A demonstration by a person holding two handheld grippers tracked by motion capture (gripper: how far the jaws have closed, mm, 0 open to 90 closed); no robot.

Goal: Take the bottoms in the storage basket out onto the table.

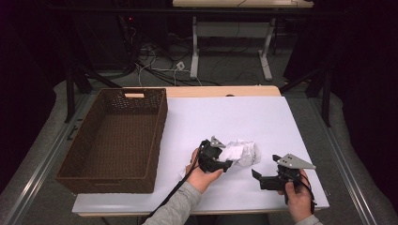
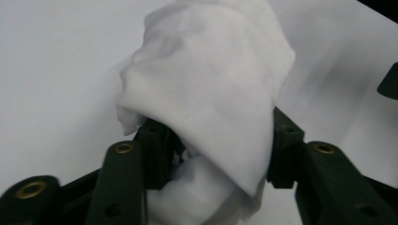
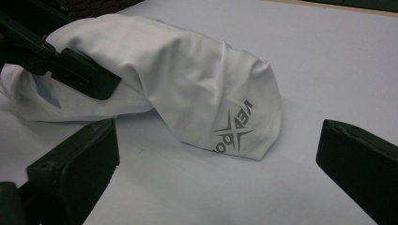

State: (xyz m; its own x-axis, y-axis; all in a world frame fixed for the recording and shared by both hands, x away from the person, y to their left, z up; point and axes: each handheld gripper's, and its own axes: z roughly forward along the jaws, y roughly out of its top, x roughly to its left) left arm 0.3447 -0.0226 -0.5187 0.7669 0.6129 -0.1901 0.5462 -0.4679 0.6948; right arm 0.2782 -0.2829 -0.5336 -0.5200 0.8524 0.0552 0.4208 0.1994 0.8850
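A dim room with cables on the floor and a second desk behind is seen past a table (image 1: 281, 122) covered in white. On its left side a large, empty brown wicker basket (image 1: 117, 140) is set, its long axis running away from the person. Right of it, near the table's front edge, a crumpled white garment (image 1: 240, 152) is lying, well apart from the basket.

The garment is bunched against the left gripper (image 1: 220, 164), whose jaws are stood partly apart with a fold of cloth draped over and between them; whether the pads press on it cannot be told. The right gripper (image 1: 257, 176) is held just beside the garment's right end, jaws spread wide with nothing between them.

The coming move is judged to turn on the basket lying to the left, on the left hand's side.

In the right gripper view, a grey printed logo (image 3: 232, 129) on the garment's end is shown; in the left gripper view, the cloth (image 2: 206, 93) wrapped over the jaws is brought close.
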